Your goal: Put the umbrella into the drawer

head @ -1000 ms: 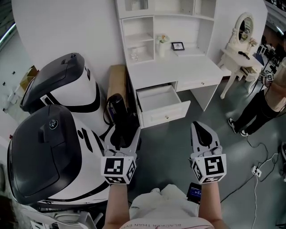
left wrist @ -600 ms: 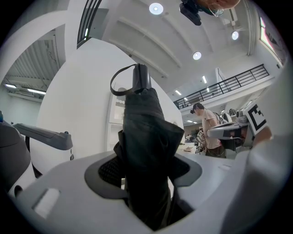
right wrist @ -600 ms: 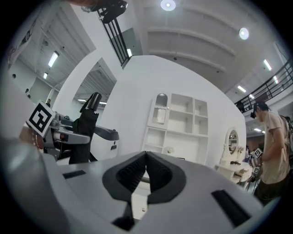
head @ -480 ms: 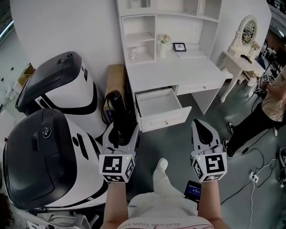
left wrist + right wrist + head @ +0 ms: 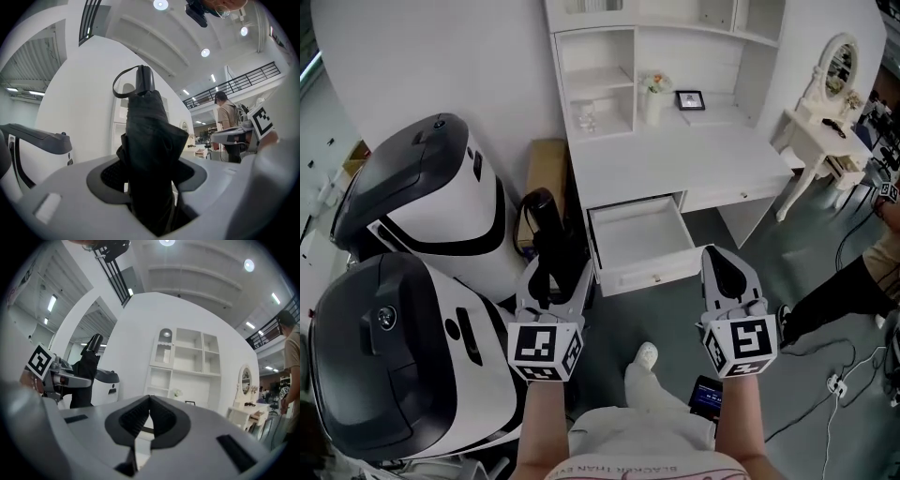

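Your black folded umbrella (image 5: 551, 234) is still clamped in the fingers of your left gripper (image 5: 553, 279), just as it was a second ago. Its looped handle end (image 5: 140, 79) juts out ahead of the fingertips. In the left gripper view the dark fabric fills the gap, and both pads press on it.

Ahead of those fingers and to their right, the white pulled-out drawer (image 5: 649, 274) of the white desk (image 5: 675, 164) has come much closer. A second ago its front panel lay well ahead of both grippers. In the head view it now sits between them, level with the fingertips.

Your right gripper (image 5: 719, 255) has its fingers closed together with nothing between them. In the head view its tip shows just beside the drawer's front right corner.

Left of the left fingers stand two big white-and-black domed machines (image 5: 431, 211), with a brown cardboard box (image 5: 546, 164) ahead, beside the desk.

Far right of the right fingers is a white dressing table with an oval mirror (image 5: 820, 131). A bystander's dark trouser leg (image 5: 844, 292) shows lower at that edge than before. Your white shoe (image 5: 645, 355) now shows behind the fingers.
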A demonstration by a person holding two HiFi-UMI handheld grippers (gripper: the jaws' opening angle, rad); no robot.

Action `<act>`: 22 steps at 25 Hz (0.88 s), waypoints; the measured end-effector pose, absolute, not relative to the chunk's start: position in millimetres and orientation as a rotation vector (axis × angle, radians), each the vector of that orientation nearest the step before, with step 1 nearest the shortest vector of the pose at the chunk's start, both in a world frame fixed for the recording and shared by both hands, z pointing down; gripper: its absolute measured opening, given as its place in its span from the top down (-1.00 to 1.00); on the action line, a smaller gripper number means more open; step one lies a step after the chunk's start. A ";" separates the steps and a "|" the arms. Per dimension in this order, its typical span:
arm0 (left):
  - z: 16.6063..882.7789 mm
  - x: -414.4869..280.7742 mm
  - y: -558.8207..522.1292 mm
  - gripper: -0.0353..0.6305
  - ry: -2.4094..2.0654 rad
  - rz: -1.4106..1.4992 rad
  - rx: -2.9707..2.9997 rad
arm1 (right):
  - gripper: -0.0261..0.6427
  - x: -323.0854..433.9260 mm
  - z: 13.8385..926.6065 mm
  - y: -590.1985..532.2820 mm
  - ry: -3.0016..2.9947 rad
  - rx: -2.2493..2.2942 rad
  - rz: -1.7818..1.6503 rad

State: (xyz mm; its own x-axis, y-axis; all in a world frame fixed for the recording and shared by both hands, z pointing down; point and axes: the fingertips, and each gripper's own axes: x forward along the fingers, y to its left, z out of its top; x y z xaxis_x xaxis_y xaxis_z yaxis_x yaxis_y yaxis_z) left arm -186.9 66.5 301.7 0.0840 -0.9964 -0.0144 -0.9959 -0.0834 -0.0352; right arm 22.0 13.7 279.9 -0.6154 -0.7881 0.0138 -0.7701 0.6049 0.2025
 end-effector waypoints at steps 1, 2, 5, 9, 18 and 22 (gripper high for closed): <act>301.7 -188.4 56.4 0.12 2.103 -0.023 -2.288 | 0.90 19.6 280.5 3.4 -2.723 1.321 -0.264; 301.5 -189.7 46.1 0.12 2.104 -0.028 -2.289 | 0.90 17.3 281.5 -6.8 -2.722 1.312 -0.259; 302.1 -190.2 15.4 0.12 2.105 -0.047 -2.299 | 0.90 13.6 285.5 -36.9 -2.716 1.287 -0.226; 304.3 -187.2 -25.6 0.12 2.082 -0.068 -2.322 | 0.90 12.5 290.4 -76.2 -2.718 1.289 -0.180; 313.7 -173.0 -108.8 0.12 2.042 -0.128 -2.381 | 0.90 18.5 304.6 -152.0 -2.680 1.284 -0.133; 327.4 -166.6 -137.8 0.12 2.033 -0.169 -2.415 | 0.90 22.7 312.7 -177.3 -2.659 1.298 -0.106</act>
State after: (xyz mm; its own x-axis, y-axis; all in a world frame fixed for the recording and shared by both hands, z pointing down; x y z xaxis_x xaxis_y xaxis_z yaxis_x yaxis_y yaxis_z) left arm -166.6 -137.8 327.4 0.1674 -0.9814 0.0939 -0.9835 -0.1729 -0.0539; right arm 22.7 -177.3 312.7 -0.6025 -0.7873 0.1309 -0.7744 0.6163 0.1429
